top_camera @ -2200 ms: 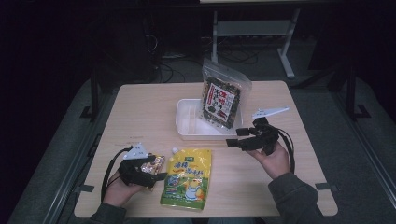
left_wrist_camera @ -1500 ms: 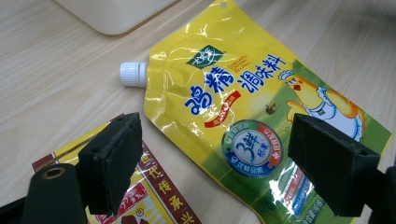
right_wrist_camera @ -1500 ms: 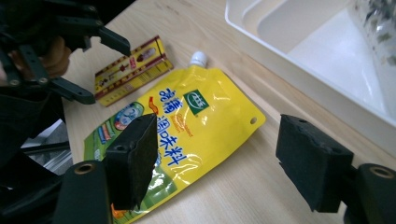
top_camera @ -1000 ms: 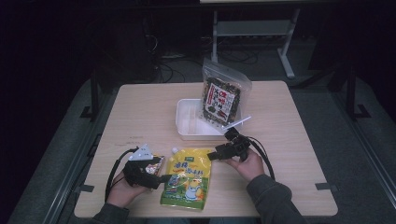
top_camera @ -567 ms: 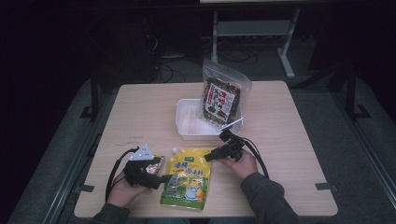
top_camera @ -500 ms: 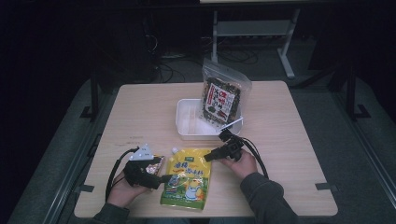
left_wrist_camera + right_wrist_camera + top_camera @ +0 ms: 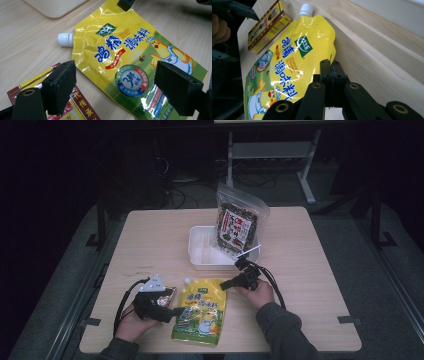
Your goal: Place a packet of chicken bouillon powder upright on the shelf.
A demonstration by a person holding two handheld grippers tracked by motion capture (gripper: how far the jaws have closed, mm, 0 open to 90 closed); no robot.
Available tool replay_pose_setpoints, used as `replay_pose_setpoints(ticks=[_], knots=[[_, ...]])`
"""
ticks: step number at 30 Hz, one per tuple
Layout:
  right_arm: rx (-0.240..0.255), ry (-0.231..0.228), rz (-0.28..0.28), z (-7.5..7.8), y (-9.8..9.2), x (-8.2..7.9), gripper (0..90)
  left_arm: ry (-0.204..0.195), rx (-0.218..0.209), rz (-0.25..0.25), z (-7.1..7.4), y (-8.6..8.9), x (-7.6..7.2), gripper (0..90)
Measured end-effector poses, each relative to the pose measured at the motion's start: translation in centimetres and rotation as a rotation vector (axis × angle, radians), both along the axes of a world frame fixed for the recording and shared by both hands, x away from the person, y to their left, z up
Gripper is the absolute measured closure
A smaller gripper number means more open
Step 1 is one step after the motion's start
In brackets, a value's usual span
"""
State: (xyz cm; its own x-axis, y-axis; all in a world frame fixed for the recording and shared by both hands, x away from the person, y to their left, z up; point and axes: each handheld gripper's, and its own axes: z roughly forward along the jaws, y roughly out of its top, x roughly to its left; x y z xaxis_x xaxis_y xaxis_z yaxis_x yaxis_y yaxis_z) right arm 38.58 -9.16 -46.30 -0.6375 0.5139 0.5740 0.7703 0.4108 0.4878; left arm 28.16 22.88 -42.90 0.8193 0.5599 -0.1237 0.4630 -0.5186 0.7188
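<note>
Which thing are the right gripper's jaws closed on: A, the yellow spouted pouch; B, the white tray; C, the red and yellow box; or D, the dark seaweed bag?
A: the right gripper has its jaws pressed together on the edge of the yellow spouted pouch.

Left tool (image 7: 179, 311) jaws spread wide, right tool (image 7: 223, 285) just closed

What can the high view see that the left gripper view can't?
High view: the dark snack bag standing in the white tray, and the whole table. Left gripper view: the cartoon chicken on the pouch, clear enough to make out. Both: the yellow pouch with its white cap, the red-and-yellow box, a corner of the tray, and the open left gripper.
</note>
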Motion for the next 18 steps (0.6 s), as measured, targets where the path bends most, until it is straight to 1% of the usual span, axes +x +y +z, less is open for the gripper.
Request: replay_pose_setpoints(ticks=[1, 4, 5, 6, 9, 11, 12, 14, 15, 18], knots=[[0.014, 0.001, 0.004, 0.2, -0.2, -0.1, 90.0, 0.001, 0.0, 0.0, 0.0, 0.0, 0.0, 17.3], [0.02, -0.013, 0.011, 0.6, -0.3, -0.3, 90.0, 0.005, 0.001, -0.002, -0.1, -0.1, 0.0, 17.3], [0.026, -0.014, 0.01, 0.8, -0.4, -0.4, 90.0, 0.006, 0.001, -0.002, -0.1, -0.1, 0.0, 17.3], [0.031, -0.027, 0.009, 1.4, -0.6, -0.6, 90.0, 0.01, -0.005, -0.004, -0.1, -0.2, 0.0, 17.3], [0.037, -0.039, 0.012, 1.8, -0.8, -0.8, 90.0, 0.011, -0.004, -0.007, -0.2, -0.3, 0.0, 17.2], [0.053, -0.052, 0.011, 2.2, -1.0, -1.0, 90.0, 0.013, -0.006, -0.01, -0.2, -0.4, 0.0, 17.2], [0.068, -0.058, 0.009, 2.6, -1.3, -1.2, 90.0, 0.013, -0.004, -0.011, -0.3, -0.5, 0.0, 17.0], [0.081, -0.073, 0.012, 3.0, -1.5, -1.3, 90.0, 0.017, -0.008, -0.01, -0.3, -0.5, 0.1, 16.7], [0.083, -0.073, 0.011, 3.2, -1.7, -1.4, 90.0, 0.022, -0.018, -0.007, -0.4, -0.5, 0.1, 16.5], [0.096, -0.091, 0.012, 3.9, -1.9, -1.6, 90.0, 0.033, -0.03, -0.007, -0.5, -0.4, 0.2, 16.3]])
